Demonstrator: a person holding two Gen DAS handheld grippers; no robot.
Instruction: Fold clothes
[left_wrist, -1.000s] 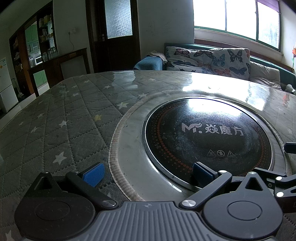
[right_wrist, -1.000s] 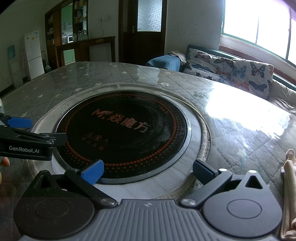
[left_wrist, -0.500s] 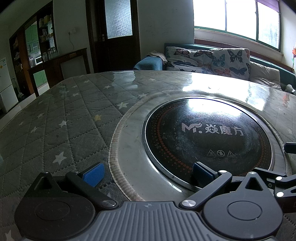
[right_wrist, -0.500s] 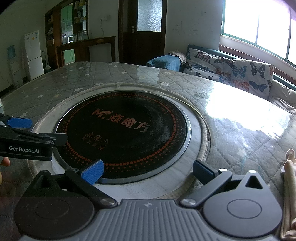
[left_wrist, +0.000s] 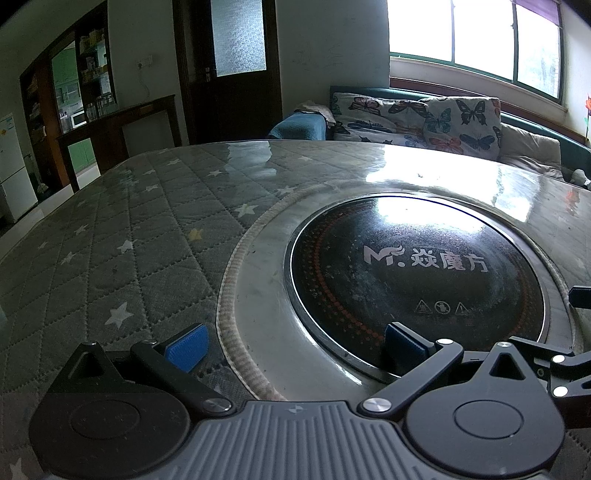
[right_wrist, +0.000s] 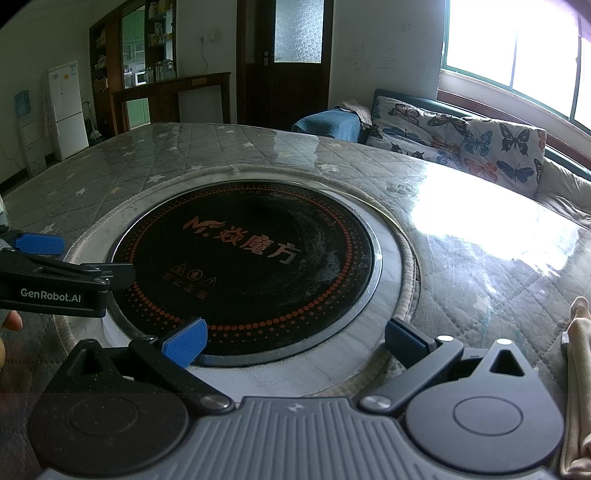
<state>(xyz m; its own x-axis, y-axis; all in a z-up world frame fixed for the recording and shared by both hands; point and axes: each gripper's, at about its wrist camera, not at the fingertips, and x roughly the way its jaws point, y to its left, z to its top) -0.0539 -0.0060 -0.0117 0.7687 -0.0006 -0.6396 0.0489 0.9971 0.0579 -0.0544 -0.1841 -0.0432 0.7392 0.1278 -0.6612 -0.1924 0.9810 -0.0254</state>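
Two tools, left tool (left_wrist: 293, 343) & right tool (right_wrist: 295, 341), both spread wide, empty, low over bench (left_wrist: 129, 251); beige cloth (right_wrist: 576, 369) waits at right edge.

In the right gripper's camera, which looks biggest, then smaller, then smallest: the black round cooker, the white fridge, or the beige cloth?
1. Black round cooker, by far the largest.
2. Beige cloth, cut off at the picture's edge, so only part shows.
3. White fridge.
The cloth and fridge look nearly alike; the fridge only seems small because it is far away.
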